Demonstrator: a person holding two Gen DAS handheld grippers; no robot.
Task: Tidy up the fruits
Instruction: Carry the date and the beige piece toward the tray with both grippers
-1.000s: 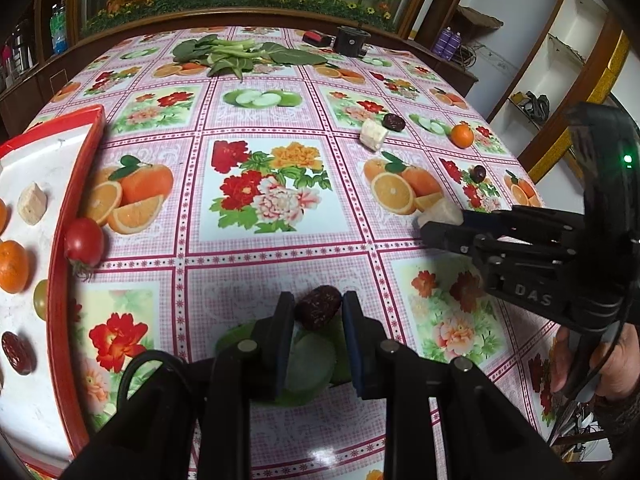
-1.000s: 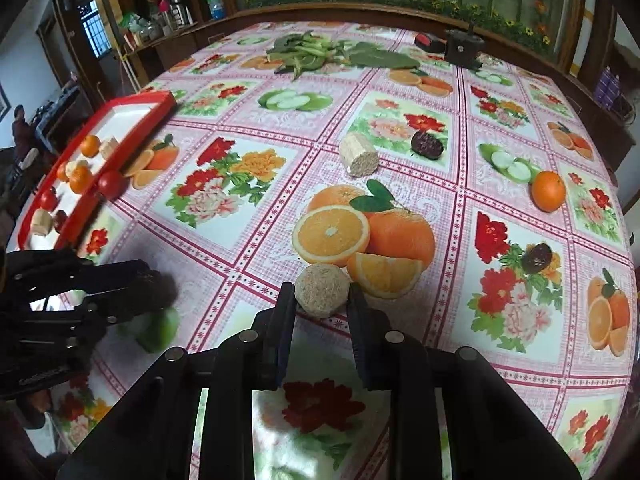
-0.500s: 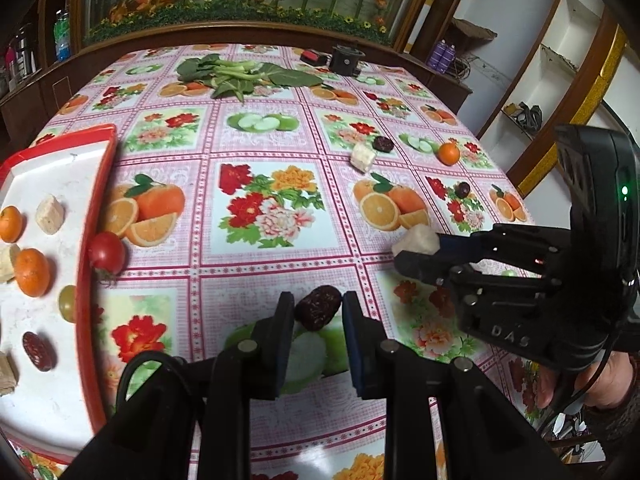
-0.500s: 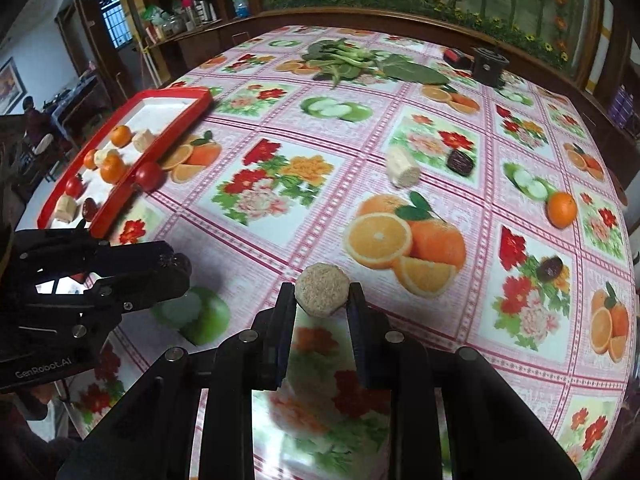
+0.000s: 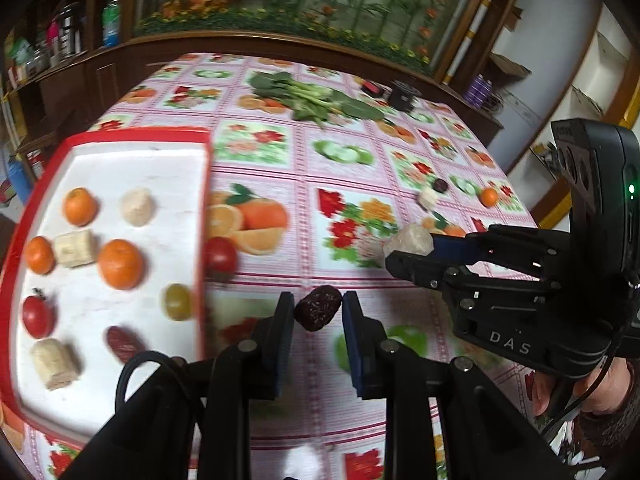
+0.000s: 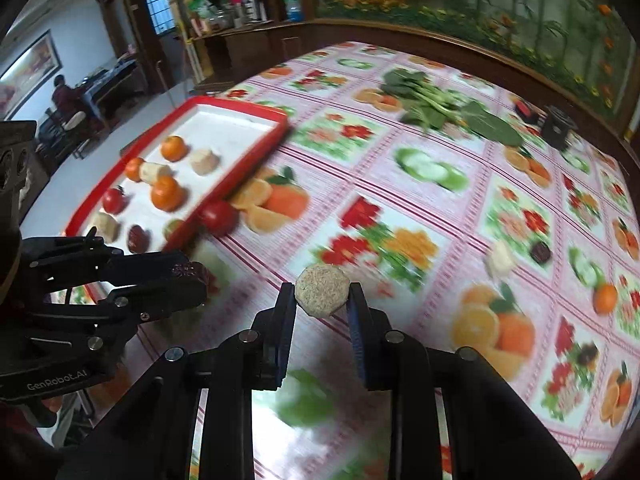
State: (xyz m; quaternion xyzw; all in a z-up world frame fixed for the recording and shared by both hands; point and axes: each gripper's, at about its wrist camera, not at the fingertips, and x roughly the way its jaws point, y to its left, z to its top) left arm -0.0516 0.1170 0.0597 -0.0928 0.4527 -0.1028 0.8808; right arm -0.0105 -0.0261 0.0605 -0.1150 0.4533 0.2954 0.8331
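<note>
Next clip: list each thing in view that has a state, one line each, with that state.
left gripper: shut on a dark red date, off the table
right gripper: shut on a pale round fruit chunk, off the table
red tray: flat on table, holding fruit
tomato: on the tablecloth, against the tray's rim, outside it
small orange: on the tablecloth, not yet collected
leafy greens: lying loose at the far side
</note>
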